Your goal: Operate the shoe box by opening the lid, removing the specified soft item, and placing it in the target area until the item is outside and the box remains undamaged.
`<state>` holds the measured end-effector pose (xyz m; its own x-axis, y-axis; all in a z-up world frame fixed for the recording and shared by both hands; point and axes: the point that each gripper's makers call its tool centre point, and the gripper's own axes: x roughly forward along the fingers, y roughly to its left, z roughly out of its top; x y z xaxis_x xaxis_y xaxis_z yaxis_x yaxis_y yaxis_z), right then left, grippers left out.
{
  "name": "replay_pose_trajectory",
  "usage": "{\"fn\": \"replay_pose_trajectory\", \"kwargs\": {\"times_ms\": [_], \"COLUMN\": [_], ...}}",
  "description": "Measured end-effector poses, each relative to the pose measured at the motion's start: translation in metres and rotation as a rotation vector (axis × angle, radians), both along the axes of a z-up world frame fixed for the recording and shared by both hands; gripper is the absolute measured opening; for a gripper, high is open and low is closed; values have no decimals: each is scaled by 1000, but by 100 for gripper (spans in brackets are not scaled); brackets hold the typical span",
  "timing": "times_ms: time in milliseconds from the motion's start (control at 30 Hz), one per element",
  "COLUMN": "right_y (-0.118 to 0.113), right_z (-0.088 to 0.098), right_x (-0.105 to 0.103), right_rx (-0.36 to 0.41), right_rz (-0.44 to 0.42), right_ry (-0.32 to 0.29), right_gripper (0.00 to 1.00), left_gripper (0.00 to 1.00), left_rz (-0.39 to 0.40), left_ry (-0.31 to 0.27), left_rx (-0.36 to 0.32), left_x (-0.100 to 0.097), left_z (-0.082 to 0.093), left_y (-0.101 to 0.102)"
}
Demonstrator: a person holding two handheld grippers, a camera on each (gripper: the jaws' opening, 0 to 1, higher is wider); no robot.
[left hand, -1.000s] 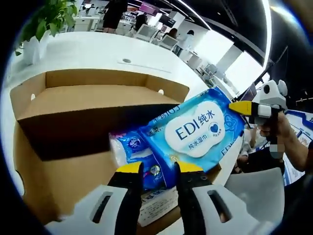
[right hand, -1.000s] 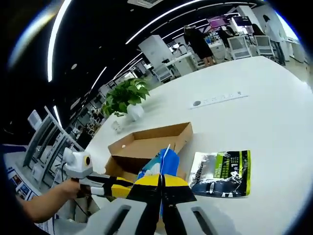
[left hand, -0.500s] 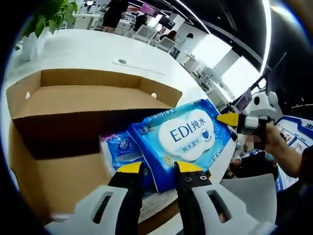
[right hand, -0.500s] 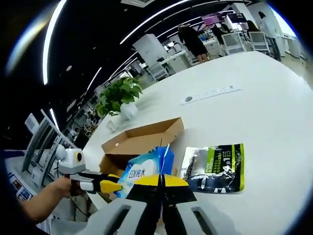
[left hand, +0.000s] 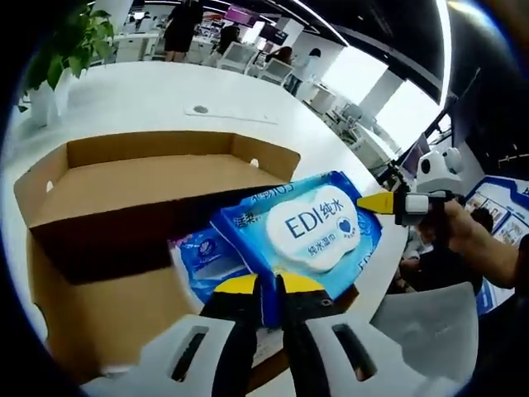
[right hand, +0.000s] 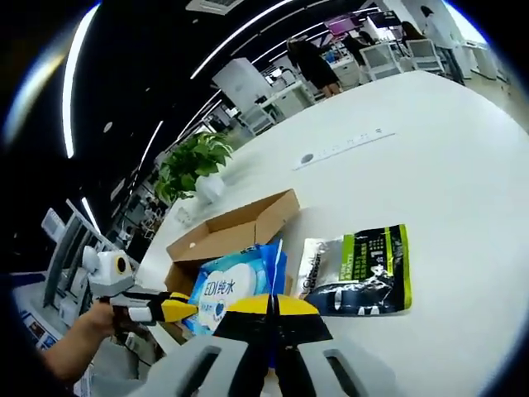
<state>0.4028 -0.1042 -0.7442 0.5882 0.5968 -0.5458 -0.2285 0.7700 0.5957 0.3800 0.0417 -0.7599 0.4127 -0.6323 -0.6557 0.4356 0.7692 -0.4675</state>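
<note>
Shoe box (left hand: 124, 178): open cardboard, on the white counter (left hand: 140, 95).
Wipes pack (left hand: 302, 227): blue, held over the box's near edge, between both grippers.
Left gripper (left hand: 263, 285): jaws, apart a second ago, now clenched on the pack's near edge.
Right gripper (right hand: 271, 299): jaws pinched on the pack's far corner, as before.
Second blue packet (left hand: 202, 256): inside the box, under the pack.
Green-black pouch (right hand: 359, 269): on the counter beside the box.
</note>
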Motion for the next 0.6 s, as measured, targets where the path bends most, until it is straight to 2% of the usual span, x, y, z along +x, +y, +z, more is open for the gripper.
{"fn": "replay_pose_trajectory", "kwargs": {"times_ms": [200,367,600], "right_y": [2,2,2], "right_z": [4,7,11], "right_x": [-2,-3,-4], "right_rx": [4,11,14], "right_rz": [1,4,3], "right_ry": [-4,-6,-10], "right_gripper": [0,0,0], "left_gripper": [0,0,0], "left_rz": [-5,7,19], "left_ry": [-26,-49,-52], "left_rx": [35,33,22], "left_x": [1,5,7], "left_z": [5,15,23], "left_y": [2,4,4]}}
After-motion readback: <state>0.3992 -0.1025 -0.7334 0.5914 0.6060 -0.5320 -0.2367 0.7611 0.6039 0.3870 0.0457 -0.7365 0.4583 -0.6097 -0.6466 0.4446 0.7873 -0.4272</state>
